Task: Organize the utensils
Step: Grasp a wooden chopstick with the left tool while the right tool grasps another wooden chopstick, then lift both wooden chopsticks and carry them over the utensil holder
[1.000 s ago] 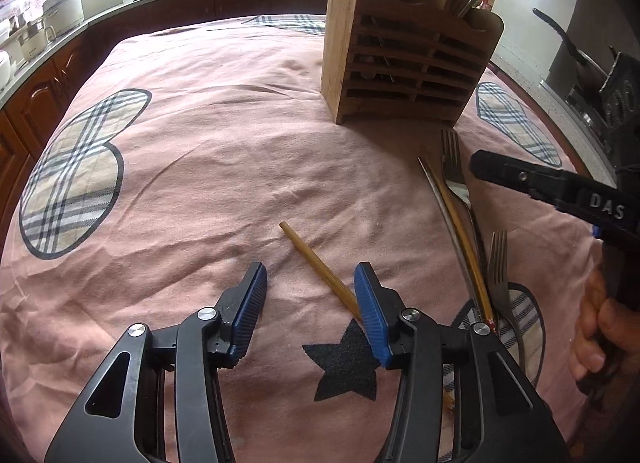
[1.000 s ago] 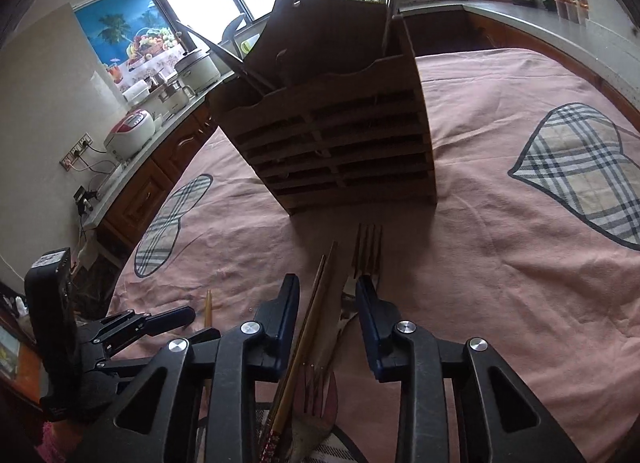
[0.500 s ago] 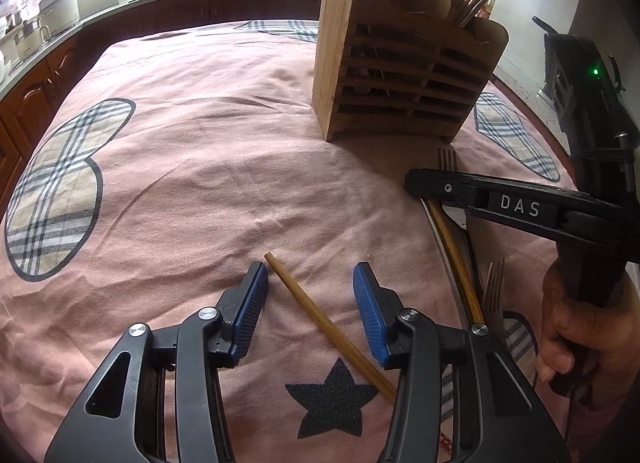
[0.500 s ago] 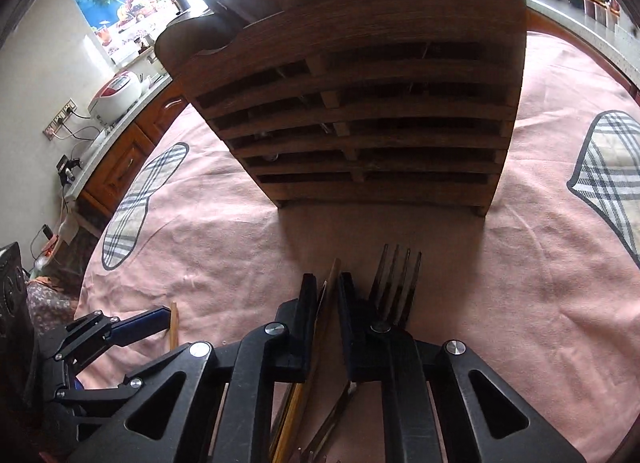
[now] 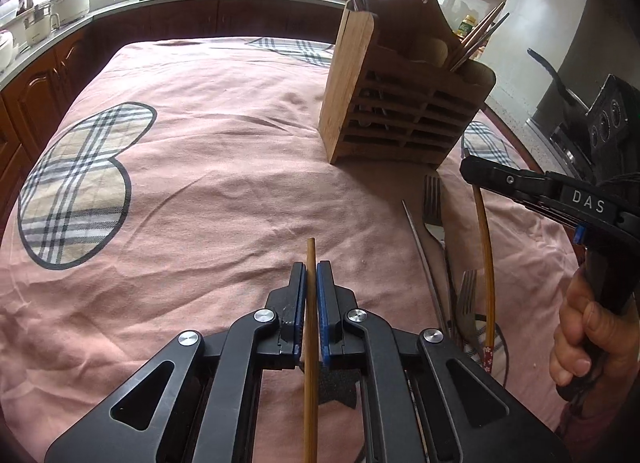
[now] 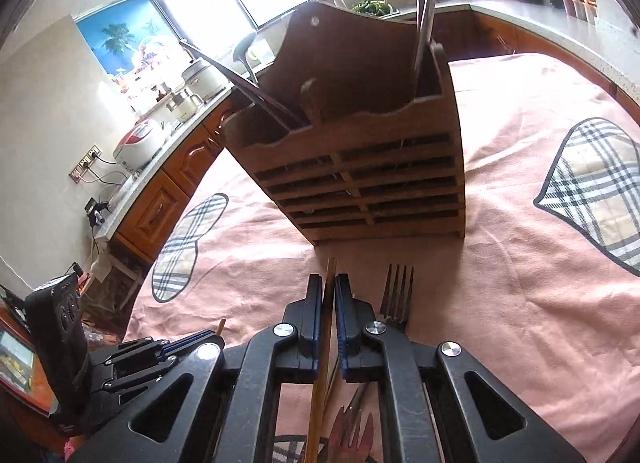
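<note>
The white letters "DAS" stand on the right gripper (image 5: 468,171), along its black arm.

We note one plain wooden chopstick (image 5: 310,303) clamped lengthwise between blue pads. A second, yellowish bamboo chopstick (image 5: 486,263) hangs pinched near the slatted wooden utensil caddy (image 5: 400,103); two steel forks (image 5: 434,207) lie flat on pink cloth.

black grippers (image 5: 311,275), blue-lined jaws, silver screws, white "das" lettering.

Open pink cloth (image 5: 208,183) leftward; wooden caddy (image 5: 400,111) ahead; forks (image 5: 434,207) alongside, right.
</note>
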The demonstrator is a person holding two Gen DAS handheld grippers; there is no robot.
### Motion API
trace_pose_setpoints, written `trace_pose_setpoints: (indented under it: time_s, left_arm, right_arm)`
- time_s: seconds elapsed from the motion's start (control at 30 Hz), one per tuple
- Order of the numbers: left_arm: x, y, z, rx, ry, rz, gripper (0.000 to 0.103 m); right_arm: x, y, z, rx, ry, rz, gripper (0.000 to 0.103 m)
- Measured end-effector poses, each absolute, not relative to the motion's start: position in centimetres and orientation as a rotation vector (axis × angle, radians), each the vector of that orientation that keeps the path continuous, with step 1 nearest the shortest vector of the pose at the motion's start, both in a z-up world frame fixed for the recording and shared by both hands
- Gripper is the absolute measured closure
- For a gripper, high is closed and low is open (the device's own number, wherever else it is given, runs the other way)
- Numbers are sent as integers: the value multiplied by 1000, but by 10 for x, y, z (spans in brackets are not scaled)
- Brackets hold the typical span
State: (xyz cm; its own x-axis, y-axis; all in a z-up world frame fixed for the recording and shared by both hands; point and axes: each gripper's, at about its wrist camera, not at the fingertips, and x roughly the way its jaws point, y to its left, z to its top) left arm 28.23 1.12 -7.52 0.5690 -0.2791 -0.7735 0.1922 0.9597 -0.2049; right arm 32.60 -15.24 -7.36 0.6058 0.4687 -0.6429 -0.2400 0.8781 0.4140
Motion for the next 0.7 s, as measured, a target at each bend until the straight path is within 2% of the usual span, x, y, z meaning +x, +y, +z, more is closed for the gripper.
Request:
trace_pose_setpoints:
  time_s: [0.7]
  left_arm:
    - [215, 34, 4, -174, 724, -300, 98]
  right_arm:
    - [246, -157, 5, 285, 595, 428, 98]
